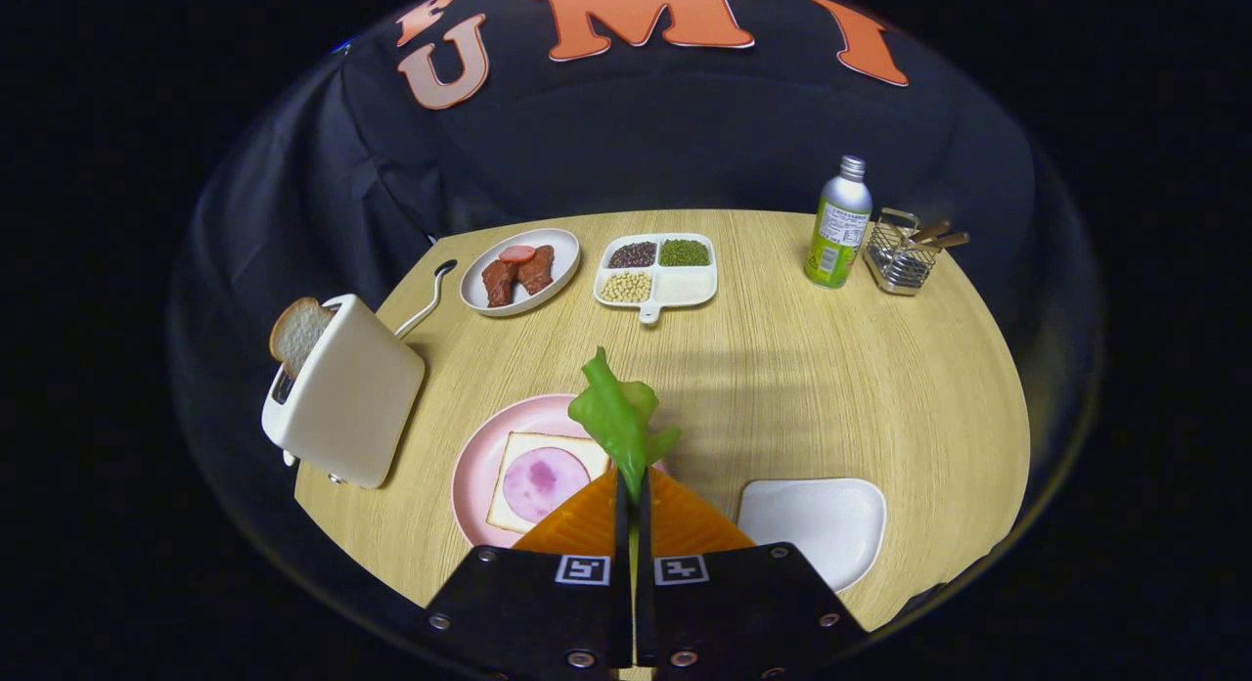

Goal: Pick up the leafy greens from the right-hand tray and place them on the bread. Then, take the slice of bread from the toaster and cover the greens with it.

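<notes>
The gripper [632,485] has its two orange fingers [577,524] pressed almost together, and the leafy greens [618,422] are pinched between their tips, standing up above the table [831,387]. Just under and ahead of the fingers is the pink plate [479,466] with the bread [514,476] (a round pink slice of ham lies on it). The white tray [817,520] sits to the right of the fingers. At the left, the toaster [347,392] is tilted in the view, with a slice of bread [296,334] sticking out on top.
</notes>
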`<action>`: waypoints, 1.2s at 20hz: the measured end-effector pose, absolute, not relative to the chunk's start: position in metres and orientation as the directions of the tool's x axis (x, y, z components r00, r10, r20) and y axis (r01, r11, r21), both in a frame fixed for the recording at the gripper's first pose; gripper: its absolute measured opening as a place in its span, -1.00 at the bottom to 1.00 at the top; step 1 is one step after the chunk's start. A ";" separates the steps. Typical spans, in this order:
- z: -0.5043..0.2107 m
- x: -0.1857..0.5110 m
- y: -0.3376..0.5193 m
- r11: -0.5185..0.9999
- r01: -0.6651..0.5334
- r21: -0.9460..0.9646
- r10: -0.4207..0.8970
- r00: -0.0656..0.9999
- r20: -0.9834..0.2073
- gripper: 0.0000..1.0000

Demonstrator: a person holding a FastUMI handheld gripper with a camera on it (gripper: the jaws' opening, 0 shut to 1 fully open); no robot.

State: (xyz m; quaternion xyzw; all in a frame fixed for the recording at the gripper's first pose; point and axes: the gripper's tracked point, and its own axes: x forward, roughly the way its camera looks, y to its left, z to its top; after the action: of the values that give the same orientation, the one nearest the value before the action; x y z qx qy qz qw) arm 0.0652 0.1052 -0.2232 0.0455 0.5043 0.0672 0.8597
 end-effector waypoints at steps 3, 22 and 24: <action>-0.238 0.065 0.125 0.987 -0.086 0.135 0.159 0.458 -0.875 -0.96; -0.273 0.056 0.205 0.978 -0.165 0.123 0.177 0.368 -0.913 -0.11; -0.260 0.062 0.205 0.978 -0.165 0.130 0.186 0.393 -0.901 0.08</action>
State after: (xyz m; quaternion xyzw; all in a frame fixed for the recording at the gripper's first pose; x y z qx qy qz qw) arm 0.0619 0.2047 -0.2597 0.0099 0.5409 0.1052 0.8344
